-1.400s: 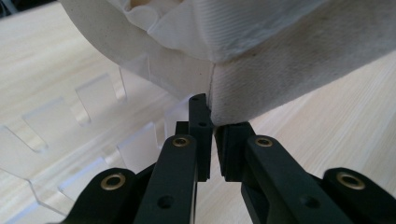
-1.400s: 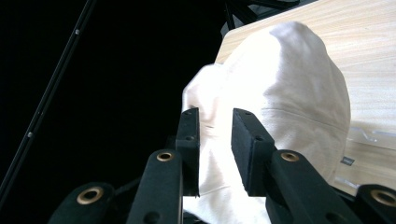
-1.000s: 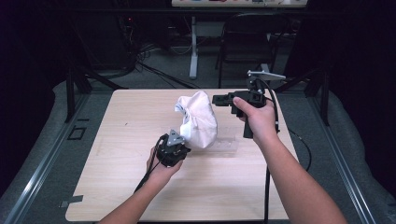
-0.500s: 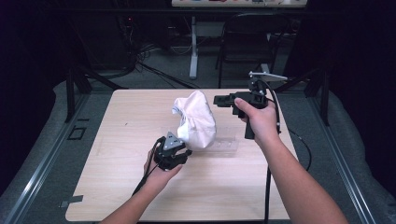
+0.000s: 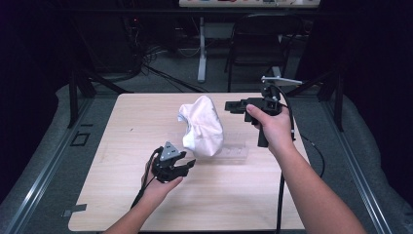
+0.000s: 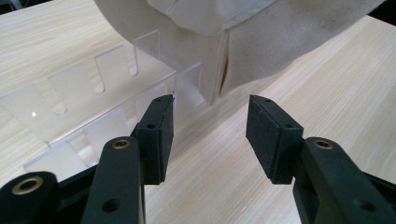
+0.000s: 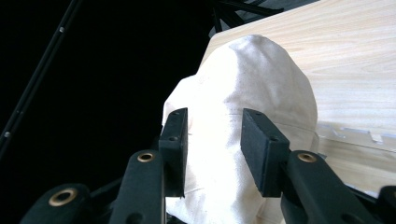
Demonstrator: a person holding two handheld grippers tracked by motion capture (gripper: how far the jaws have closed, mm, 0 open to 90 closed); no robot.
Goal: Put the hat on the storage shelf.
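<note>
A dark room with a chair and cables behind, and in the middle a pale wooden table (image 5: 122, 195) carrying the action. The white cloth cap (image 5: 203, 126) stands domed on a clear slotted acrylic rack (image 5: 234, 153), a little right of the table's centre, its long axis running from the far edge toward the near edge. The left gripper (image 5: 187, 165) sits low at the cap's near-left corner, just off the hem; its jaws have just been opening, and in the left gripper view the pads (image 6: 266, 135) stand wide with nothing between them, the cap's seam straight ahead. The right gripper (image 5: 233, 105) hovers level just beside the crown on the far-right side, nearer to the cloth; its jaws have also been opening, half-wide, framing the dome without pressing it. Both look released. Plenty of bare table lies to the left and along the near edge; the rack's slots crowd the right side.
</note>
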